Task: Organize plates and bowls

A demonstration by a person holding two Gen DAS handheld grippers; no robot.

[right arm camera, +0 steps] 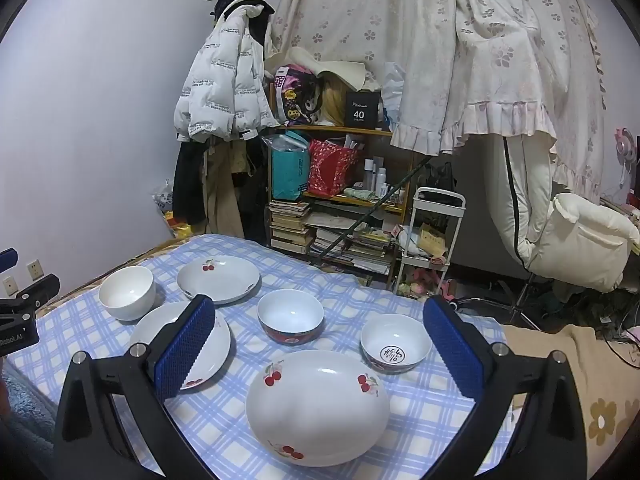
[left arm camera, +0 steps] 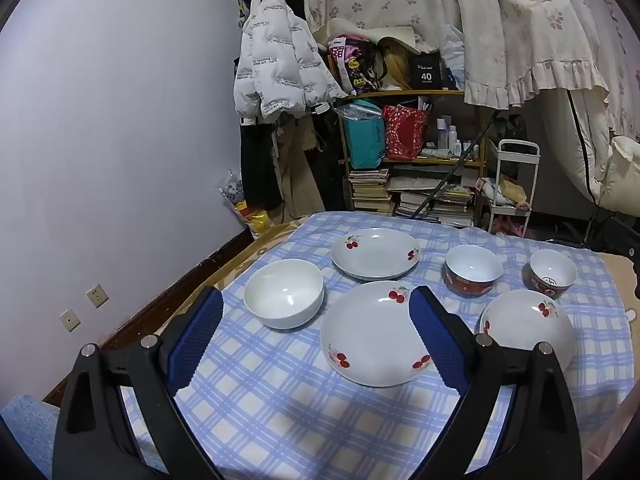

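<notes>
Both tongs, left and right, hang spread wide and empty above the blue-checked cloth counter. Three white cherry-printed ceramic plates, a plain white bowl and two red-banded bowls sit apart on it, unstacked.

My right gripper hangs wide open above the nearest cherry plate; two red-banded bowls sit just beyond it.
</notes>
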